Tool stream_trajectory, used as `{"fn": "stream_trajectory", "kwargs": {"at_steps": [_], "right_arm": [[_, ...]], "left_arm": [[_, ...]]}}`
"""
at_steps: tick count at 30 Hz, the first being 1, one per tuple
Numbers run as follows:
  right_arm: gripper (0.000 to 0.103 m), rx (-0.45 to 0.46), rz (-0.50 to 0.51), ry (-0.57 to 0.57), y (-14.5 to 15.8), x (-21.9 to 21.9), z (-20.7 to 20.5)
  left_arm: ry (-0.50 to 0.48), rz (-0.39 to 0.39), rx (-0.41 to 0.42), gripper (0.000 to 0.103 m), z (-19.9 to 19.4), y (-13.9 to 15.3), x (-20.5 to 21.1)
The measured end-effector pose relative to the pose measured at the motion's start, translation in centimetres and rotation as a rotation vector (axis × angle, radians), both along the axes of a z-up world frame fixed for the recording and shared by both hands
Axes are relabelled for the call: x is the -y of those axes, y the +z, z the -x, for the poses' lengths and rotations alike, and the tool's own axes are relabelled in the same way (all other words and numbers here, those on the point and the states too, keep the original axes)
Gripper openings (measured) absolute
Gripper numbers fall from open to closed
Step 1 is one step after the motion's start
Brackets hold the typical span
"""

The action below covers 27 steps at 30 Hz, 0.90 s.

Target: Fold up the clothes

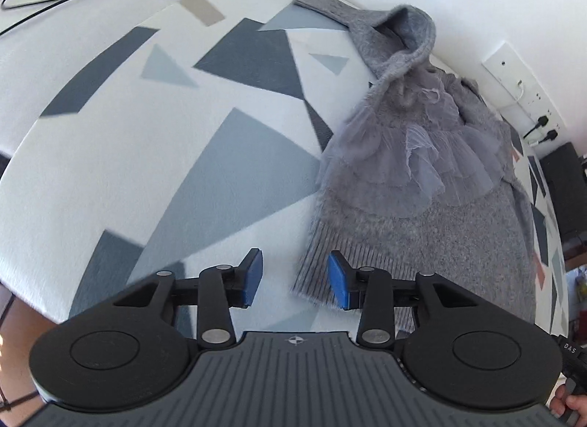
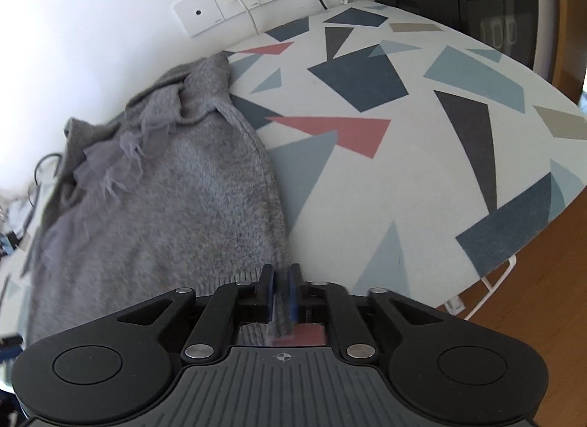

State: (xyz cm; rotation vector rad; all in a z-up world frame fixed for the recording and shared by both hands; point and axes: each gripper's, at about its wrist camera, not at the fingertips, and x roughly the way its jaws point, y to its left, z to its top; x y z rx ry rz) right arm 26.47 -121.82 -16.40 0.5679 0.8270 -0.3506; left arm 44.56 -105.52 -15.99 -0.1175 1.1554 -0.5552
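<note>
Hem of grey sweater (image 1: 422, 243) at 12 o'clock: left gripper (image 1: 295, 278) jaws stand apart, empty; right gripper (image 2: 282, 289) jaws narrow w/ cloth between. Release both corners level on desk (image 2: 422, 177).

Bright daylight, fisheye-warped, slight blur.
</note>
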Motion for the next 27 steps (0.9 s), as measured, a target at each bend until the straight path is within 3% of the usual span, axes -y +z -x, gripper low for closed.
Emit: {"fn": "stream_trajectory", "kwargs": {"at_steps": [5,6,7,9,11,14,20,27], "right_arm": [[0.032,-0.001,0.064,0.032,-0.2,-1.4,-0.2],[0.034,-0.003,0.078,0.041,-0.2,-1.6,-0.3],[0.034,-0.005,0.091,0.05,-0.2,-1.9,-0.5],[0.029,-0.01,0.118,0.068,-0.2,-2.4,-0.7],[0.011,-0.028,0.137,0.093,-0.1,-2.7,-1.0],[0.008,-0.048,0.167,0.089,0.2,-2.8,-1.0],[0.007,-0.083,0.19,0.046,0.7,-2.4,-0.6],[0.008,-0.119,0.198,0.043,0.5,-2.8,0.4]], "left_arm": [[-0.077,-0.042,0.056,0.037,0.2,-0.3,1.9],[-0.092,-0.051,0.064,0.013,0.2,-0.4,2.4],[-0.097,-0.062,0.072,0.009,0.4,-0.5,2.7],[-0.105,-0.077,0.087,0.006,0.8,-0.5,2.9],[-0.091,-0.07,0.084,0.005,1.2,-0.5,2.5],[-0.029,-0.014,0.021,0.005,2.3,-0.5,1.4],[-0.067,-0.018,0.049,0.005,6.3,0.0,0.0],[-0.079,-0.019,-0.009,0.009,6.5,-0.6,-0.7]]}}
